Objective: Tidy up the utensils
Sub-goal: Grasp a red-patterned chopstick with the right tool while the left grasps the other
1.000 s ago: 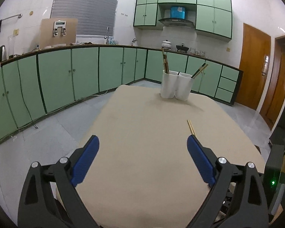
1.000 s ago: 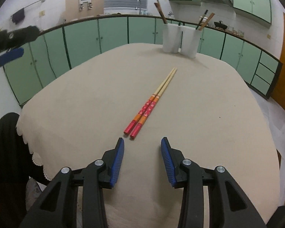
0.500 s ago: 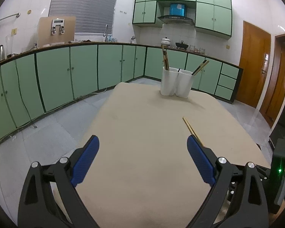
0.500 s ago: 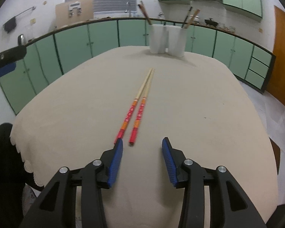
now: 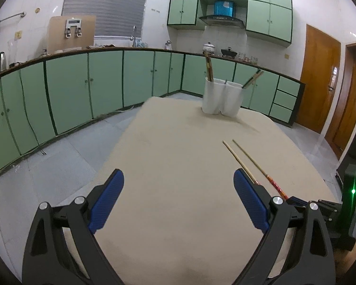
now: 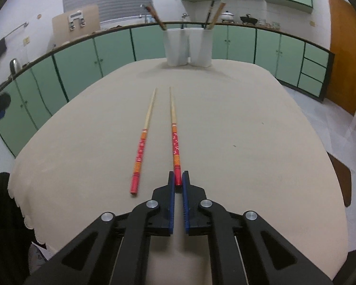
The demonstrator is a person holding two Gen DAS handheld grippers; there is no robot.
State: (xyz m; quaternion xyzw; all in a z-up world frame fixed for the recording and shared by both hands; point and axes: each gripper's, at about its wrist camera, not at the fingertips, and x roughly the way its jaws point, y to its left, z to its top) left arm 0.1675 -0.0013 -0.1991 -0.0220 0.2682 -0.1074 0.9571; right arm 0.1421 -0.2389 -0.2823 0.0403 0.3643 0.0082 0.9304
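Note:
Two chopsticks with red and orange handles lie on the beige tablecloth (image 6: 249,123). My right gripper (image 6: 178,178) is shut on the handle end of the right chopstick (image 6: 174,128). The left chopstick (image 6: 142,142) lies free beside it. A white two-cup holder (image 6: 188,45) with several dark chopsticks stands at the table's far edge. My left gripper (image 5: 178,185) is open and empty above the table's near left part. Both chopsticks show in the left wrist view (image 5: 246,159), and so does the holder (image 5: 222,98).
Green cabinets (image 5: 83,90) curve around the room behind the table. The table's left edge (image 5: 121,142) drops to a grey tiled floor. A wooden door (image 5: 320,78) is at the right. A black device with a green light (image 5: 351,190) stands at the right edge.
My right gripper moved forward and shut on the handle end of the right chopstick. The two chopsticks have spread apart. My left gripper shifted slightly and stays open.

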